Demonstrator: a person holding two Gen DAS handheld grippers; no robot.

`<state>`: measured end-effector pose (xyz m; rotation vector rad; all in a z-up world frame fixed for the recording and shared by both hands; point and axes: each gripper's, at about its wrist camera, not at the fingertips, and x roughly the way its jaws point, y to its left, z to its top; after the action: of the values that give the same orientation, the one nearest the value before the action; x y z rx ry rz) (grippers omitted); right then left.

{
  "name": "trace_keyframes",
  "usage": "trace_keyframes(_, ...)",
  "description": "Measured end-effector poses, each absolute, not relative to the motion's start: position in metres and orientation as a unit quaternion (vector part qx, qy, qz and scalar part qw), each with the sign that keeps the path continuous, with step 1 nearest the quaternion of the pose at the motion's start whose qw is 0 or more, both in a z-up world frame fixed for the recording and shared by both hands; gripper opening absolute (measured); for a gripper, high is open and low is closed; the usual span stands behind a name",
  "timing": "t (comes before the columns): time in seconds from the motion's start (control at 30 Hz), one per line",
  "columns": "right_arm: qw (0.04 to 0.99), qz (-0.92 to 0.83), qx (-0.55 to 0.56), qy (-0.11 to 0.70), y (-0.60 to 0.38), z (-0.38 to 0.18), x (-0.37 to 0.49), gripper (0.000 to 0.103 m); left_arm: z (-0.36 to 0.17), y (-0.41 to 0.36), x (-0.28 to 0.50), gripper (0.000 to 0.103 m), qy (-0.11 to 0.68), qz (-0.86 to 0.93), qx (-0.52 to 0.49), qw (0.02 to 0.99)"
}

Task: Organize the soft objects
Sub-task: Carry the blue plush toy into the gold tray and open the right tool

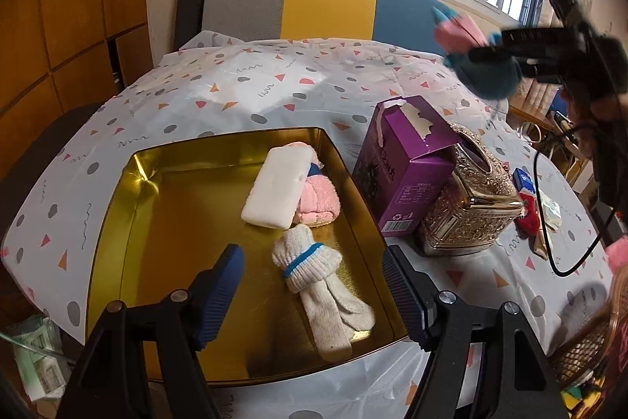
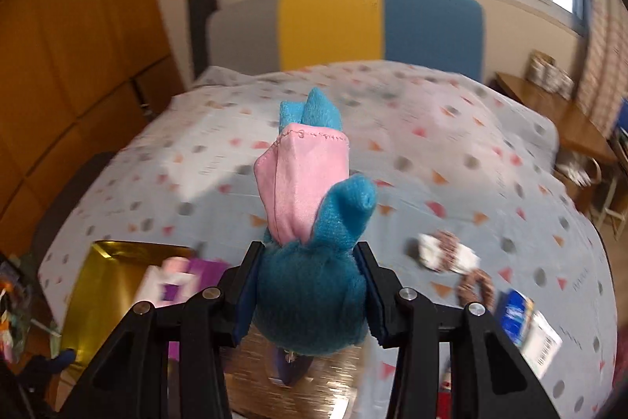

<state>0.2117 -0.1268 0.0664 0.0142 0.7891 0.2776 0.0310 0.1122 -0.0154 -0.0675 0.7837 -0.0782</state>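
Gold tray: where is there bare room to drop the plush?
Free: the tray's left half, between its left wall and the white pad. Crowded: the right side, with the pad on the pink towel and the sock in front. The right gripper grips the plush.

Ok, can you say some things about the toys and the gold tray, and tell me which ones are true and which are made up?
1. The right gripper is squeezing a blue and pink plush toy. True.
2. The left gripper is holding the white sock bundle. False: its fingers are apart, with nothing squeezed between them; the bundle lies in the gold tray.
3. A white sponge rests partly on a pink fluffy thing in the tray. True.
4. The purple box is inside the tray. False: it stands on the tablecloth beside the tray.
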Motion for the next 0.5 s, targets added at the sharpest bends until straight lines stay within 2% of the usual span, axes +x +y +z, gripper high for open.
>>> trace_keyframes(0.23, 0.899, 0.228, -0.012, 0.374, -0.055, 0.076, 0.197, 0.046, -0.019, 0.120, 0.028, 0.074, 0.383, -0.029, -0.033, 0.923)
trace_keyframes(0.5, 0.867, 0.301, -0.021, 0.396, 0.008, 0.062, 0.172, 0.047, -0.027, 0.139, 0.026, 0.074, 0.388, -0.010, -0.051, 0.920)
